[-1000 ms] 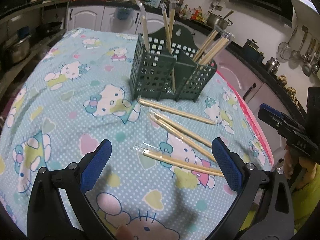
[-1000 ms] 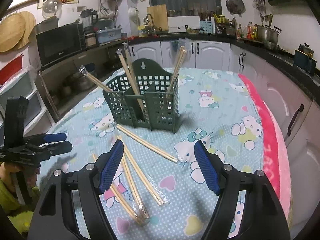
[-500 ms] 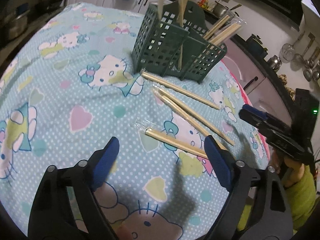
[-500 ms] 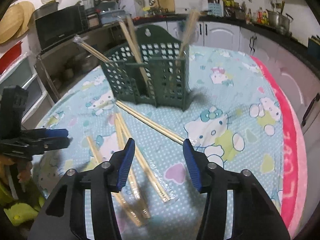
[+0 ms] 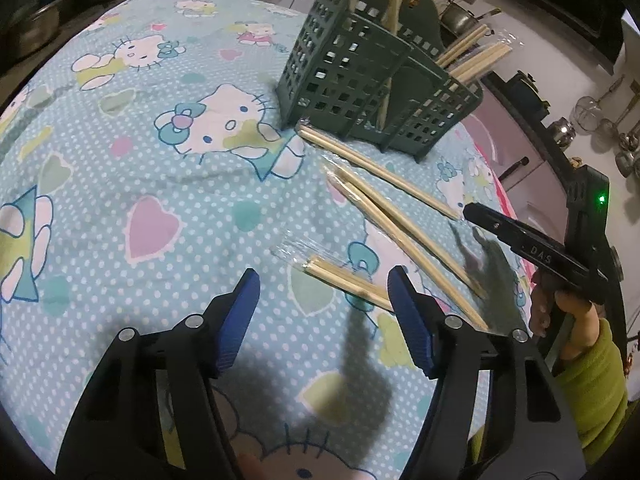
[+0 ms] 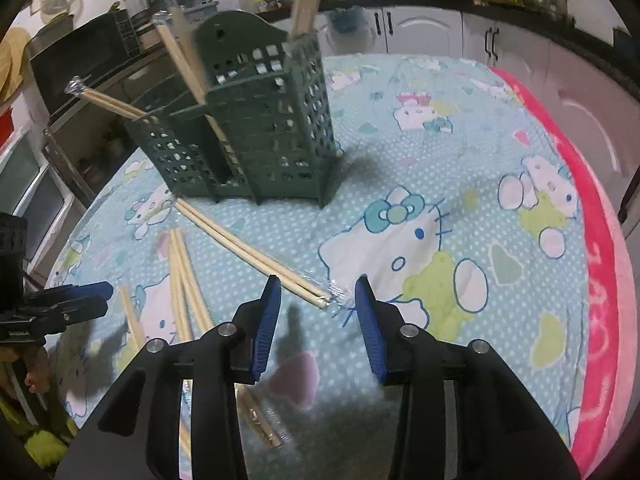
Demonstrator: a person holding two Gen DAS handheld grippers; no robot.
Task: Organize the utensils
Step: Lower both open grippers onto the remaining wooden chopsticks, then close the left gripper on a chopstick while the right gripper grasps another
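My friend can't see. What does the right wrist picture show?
Open blue-tipped tongs hover over the end of a wrapped chopstick pair lying on a Hello Kitty tablecloth. Behind stands a green utensil holder with chopsticks inside.

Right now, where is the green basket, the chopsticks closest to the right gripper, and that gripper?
green basket [image 6: 280,132], right wrist view, front lattice wall.
wrapped chopsticks [image 6: 248,252], right wrist view, mid-length.
right gripper [image 6: 318,320], right wrist view, between fingertips.
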